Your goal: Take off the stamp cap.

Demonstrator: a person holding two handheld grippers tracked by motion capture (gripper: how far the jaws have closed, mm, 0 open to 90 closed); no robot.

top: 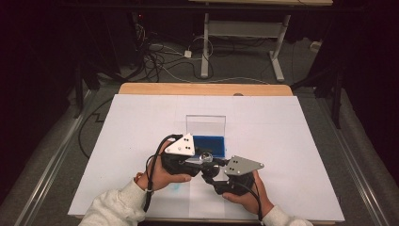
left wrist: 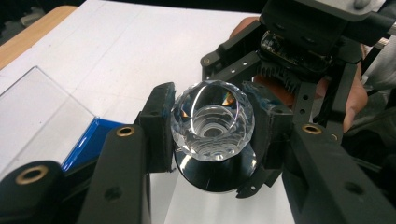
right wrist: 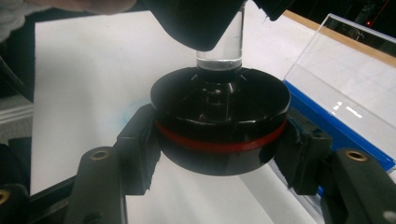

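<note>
The blue case (top: 210, 144) lies on the white sheet (top: 282, 141) near the middle of the table (top: 202, 88), and its clear lid (top: 205, 125) stands open at its far side. In the high view the inside of the case is a plain blue surface, and I cannot tell if something lies in it, because the grippers cover its near edge. Just in front of the case, above the sheet, the two grippers meet around one object. The left gripper (left wrist: 212, 126) is clamped on a faceted crystal knob (left wrist: 213, 119); its two jaws press the knob from both sides. The right gripper (right wrist: 219, 140) is clenched on a round black base (right wrist: 219, 126) with a red ring (right wrist: 219, 144) around it, one jaw at each side. A clear glass stem (right wrist: 219, 49) rises from the middle of the base toward the left gripper, so knob and base seem to be one piece, held in the air near the front of the case. The person's left hand (top: 162, 175) and right hand (top: 249, 195) hold the grippers close to the near edge of the sheet. To the left and right of the case the sheet is bare, and behind the open lid the sheet is also free up to the wooden edge of the table.
</note>
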